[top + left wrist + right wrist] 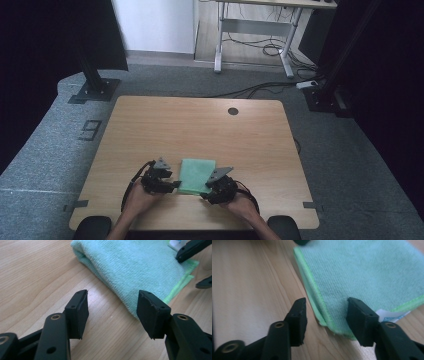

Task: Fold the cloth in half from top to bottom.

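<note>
We have a folded mint-green microfibre cloth with a brighter green stitched hem (196, 175) lying flat near the front edge of the pale wood-grain table (200, 125), between our two hands. It sits there because we work it from both sides at once, each tool taking its own end.

Our left gripper (112, 312) rests low at the cloth's rounded fold. Its jaws are spread, with bare table between them; the right-hand pad (150, 315) stands just in front of the fold's edge, and we cannot tell whether it brushes the pile. Nothing is pinched.

Our right gripper (325, 317) is set at the near hemmed corner, where the stacked layers end and a small white care label (390, 315) pokes out. Its jaws straddle that corner: the layered edge lies in the gap, one pad over the cloth, the other over the wood. The pads do not yet press, so the cloth is not held.

We judge that this corner is chosen because the loose layers there are easiest to catch, while the left tool waits at the fold to steady or lift the far side.
</note>
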